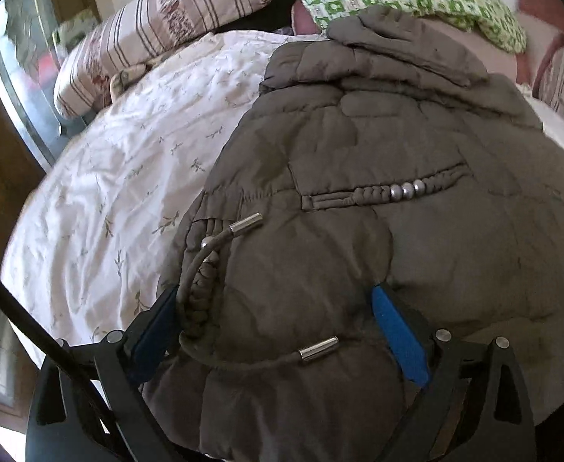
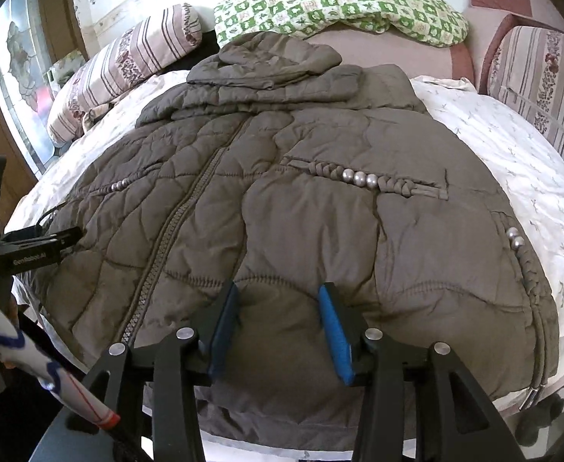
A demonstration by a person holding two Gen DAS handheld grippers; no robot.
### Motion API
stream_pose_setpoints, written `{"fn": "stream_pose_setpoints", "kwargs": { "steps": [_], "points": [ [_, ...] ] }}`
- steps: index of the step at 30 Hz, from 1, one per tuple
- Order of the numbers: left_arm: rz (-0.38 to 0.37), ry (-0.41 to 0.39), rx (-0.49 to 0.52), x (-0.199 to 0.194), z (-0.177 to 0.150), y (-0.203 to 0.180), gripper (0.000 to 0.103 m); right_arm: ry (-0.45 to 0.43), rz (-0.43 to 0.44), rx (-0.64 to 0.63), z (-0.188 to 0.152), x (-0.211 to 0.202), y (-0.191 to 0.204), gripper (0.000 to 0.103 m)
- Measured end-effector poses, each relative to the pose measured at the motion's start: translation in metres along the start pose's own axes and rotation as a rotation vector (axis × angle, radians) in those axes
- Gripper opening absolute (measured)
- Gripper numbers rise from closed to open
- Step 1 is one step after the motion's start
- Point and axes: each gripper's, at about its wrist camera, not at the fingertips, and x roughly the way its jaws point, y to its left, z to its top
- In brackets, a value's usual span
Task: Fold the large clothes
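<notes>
Brown quilted jacket (image 1: 358,192) between open jaws

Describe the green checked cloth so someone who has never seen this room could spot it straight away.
Start at the brown quilted jacket spread across the white bedspread. Past its hood lies the green checked cloth. The striped pillows nearby are pinkish; it alone is green.

A home bedroom: a bed under a white leaf-sprigged sheet (image 2: 512,146), striped floral pillows (image 2: 128,61) and a green-checked quilt (image 2: 339,4) at its head.
</notes>
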Motion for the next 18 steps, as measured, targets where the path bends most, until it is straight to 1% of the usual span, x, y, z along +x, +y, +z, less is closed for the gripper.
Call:
{"fn": "stream_pose_setpoints", "kwargs": {
  "steps": [2,5,7,9,12,16,18],
  "points": [
    [-0.005,-0.008,0.002,0.0,0.0,0.001,0.097,-0.002,0.005,0.002,0.0,0.001,-0.001,0.049],
    [-0.041,-0.021,-0.008,0.003,-0.003,0.007,0.097,-0.011,0.007,0.003,-0.002,0.001,-0.001,0.051],
    [-0.054,-0.048,-0.006,0.004,-0.007,0.008,0.098,-0.023,0.001,-0.003,-0.004,0.001,0.0,0.051],
    [-0.052,-0.07,0.008,0.003,-0.01,0.008,0.098,-0.029,-0.005,-0.014,-0.005,0.0,0.001,0.052],
    [-0.085,-0.077,0.014,-0.002,-0.011,0.013,0.098,-0.03,0.006,0.004,-0.008,-0.007,-0.003,0.056],
    [-0.152,-0.086,-0.049,-0.022,-0.014,0.033,0.098,-0.045,0.045,0.075,-0.008,-0.027,-0.018,0.056],
    [-0.155,-0.103,-0.093,-0.032,-0.014,0.048,0.098,-0.095,0.058,0.124,-0.007,-0.048,-0.033,0.057]
  ]
}}
